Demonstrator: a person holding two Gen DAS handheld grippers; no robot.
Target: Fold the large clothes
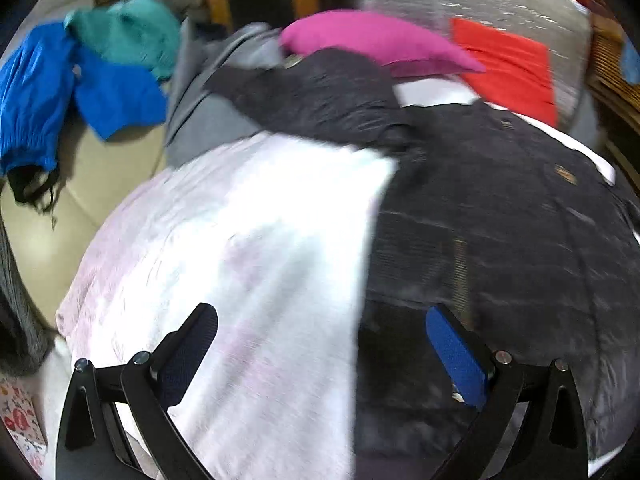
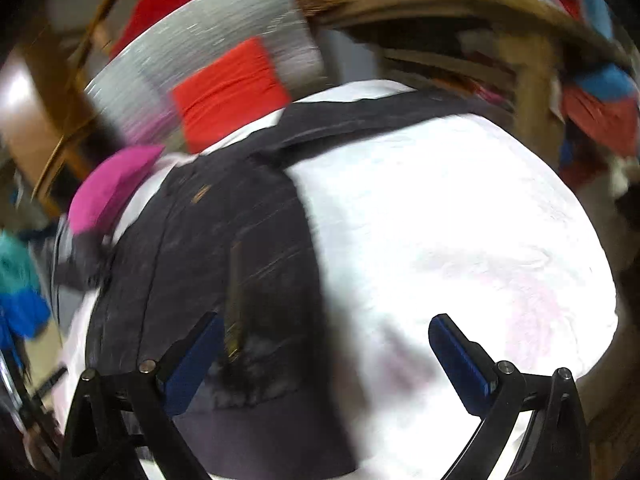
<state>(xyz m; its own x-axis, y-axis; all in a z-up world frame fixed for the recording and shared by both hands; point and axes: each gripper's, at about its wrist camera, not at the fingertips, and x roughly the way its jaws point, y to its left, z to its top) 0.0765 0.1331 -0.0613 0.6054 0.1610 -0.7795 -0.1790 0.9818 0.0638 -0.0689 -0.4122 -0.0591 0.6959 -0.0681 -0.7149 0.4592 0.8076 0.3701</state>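
A large dark grey garment (image 1: 500, 216) lies spread over a white cloth-covered surface (image 1: 240, 248); one sleeve (image 1: 316, 96) stretches back toward the far left. My left gripper (image 1: 322, 332) hovers open above the garment's left edge, with nothing between its blue pads. In the right wrist view the same dark garment (image 2: 224, 240) lies left of the bright white cloth (image 2: 440, 232). My right gripper (image 2: 326, 340) hangs open over the garment's right edge, holding nothing. Both views are motion-blurred.
A magenta cushion (image 1: 372, 40) and a folded red cloth (image 1: 508, 64) lie beyond the garment. Blue (image 1: 60, 92), teal (image 1: 128, 32) and grey (image 1: 208, 92) clothes are piled on a cream sofa (image 1: 48, 240) at left. Wooden shelves (image 2: 500, 52) with clutter stand at the right.
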